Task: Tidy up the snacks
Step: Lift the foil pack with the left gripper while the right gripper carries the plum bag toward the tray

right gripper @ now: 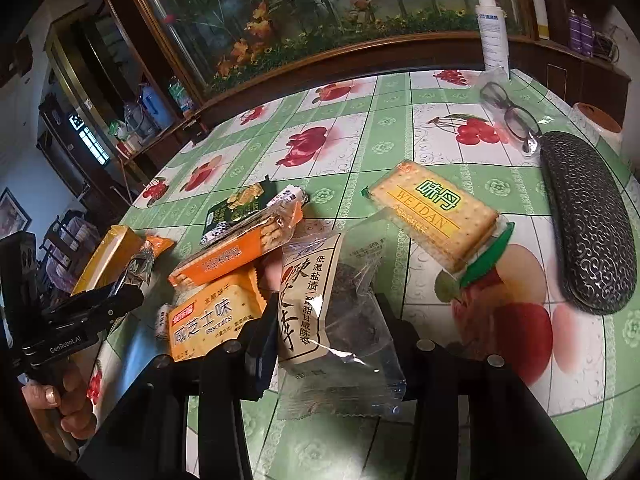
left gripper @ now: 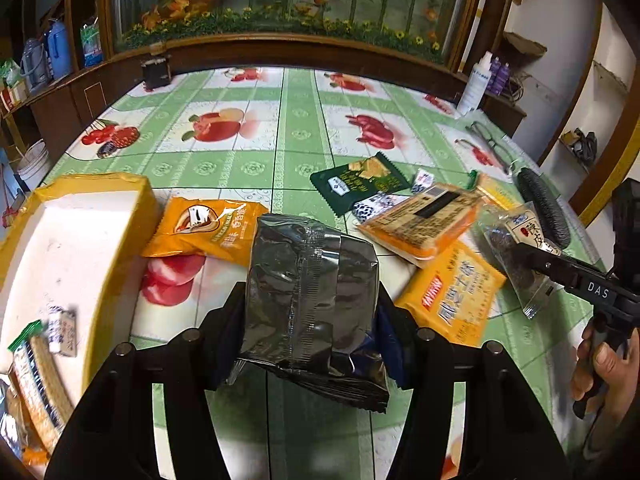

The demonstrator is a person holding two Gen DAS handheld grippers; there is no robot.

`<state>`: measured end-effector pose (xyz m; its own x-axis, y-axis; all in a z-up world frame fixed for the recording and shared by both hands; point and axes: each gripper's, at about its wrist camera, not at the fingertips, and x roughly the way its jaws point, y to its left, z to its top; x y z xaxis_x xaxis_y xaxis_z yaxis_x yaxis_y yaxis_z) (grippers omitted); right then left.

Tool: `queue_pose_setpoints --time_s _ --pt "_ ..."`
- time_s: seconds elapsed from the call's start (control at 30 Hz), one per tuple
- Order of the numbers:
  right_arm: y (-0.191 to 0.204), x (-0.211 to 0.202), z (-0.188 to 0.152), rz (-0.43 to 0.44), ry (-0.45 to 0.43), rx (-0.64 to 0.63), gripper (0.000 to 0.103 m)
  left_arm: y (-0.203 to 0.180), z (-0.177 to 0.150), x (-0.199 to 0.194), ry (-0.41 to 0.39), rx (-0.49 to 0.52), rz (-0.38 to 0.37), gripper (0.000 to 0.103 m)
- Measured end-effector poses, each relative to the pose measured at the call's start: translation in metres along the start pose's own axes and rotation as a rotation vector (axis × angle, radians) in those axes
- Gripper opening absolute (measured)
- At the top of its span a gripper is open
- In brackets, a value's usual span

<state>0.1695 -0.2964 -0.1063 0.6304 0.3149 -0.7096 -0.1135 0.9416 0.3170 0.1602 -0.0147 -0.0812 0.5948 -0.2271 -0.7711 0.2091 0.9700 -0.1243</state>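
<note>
Black angular left claw (left gripper: 312, 312) with round silver screws, "DAS" lettering on right claw (left gripper: 532, 258), bare-skinned hand (left gripper: 604, 368)

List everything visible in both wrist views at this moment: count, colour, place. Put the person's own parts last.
silver foil packet: 1, dark silver, held in left gripper
dried plum packet: 1, clear with cream label, between right gripper's fingers
box: 1, yellow rim, white inside, table's left; a few snacks inside
orange packet: 1, beside box
green packet: 1, dark green, mid table
cracker packs: 2, orange, overlapping in the pile
Weidan crackers: 1, yellow-green, right of pile
small sweets: at least 2, blue-white, in the pile
glasses case: 1, black, right edge
glasses: 1, dark, behind case
spray bottle: 1, white, far edge
tablecloth: green-white, fruit print
left gripper: black, shut
right gripper: black, around plum packet
</note>
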Motion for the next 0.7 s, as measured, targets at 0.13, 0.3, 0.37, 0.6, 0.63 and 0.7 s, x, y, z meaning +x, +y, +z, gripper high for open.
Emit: queue_pose_setpoints --time_s 0.13,0.3,0.37,0.6,0.63,0.7 --pt "0.01 -0.027 -0.011 0.031 -0.049 0.016 0.044 -0.002 -0.009 -0.025 -0.04 0.0 0.016 0.057" --pt "0.031 -0.05 -0.024 0.072 -0.077 0.012 0.043 -0.003 -0.019 -0.051 -0.078 0.005 0.035 0.058" --pt "0.042 -0.057 -0.029 0.091 -0.084 0.002 0.043 -0.001 -0.023 -0.06 -0.089 0.002 0.043 0.058" --pt "0.087 -0.071 -0.043 0.163 -0.107 -0.047 0.043 0.008 -0.037 -0.089 -0.128 -0.005 0.096 0.058" --pt "0.093 -0.072 -0.045 0.171 -0.109 -0.054 0.043 0.009 -0.039 -0.093 -0.138 -0.004 0.113 0.058" --pt "0.105 -0.073 -0.048 0.195 -0.109 -0.066 0.043 0.013 -0.042 -0.101 -0.154 -0.004 0.143 0.058"
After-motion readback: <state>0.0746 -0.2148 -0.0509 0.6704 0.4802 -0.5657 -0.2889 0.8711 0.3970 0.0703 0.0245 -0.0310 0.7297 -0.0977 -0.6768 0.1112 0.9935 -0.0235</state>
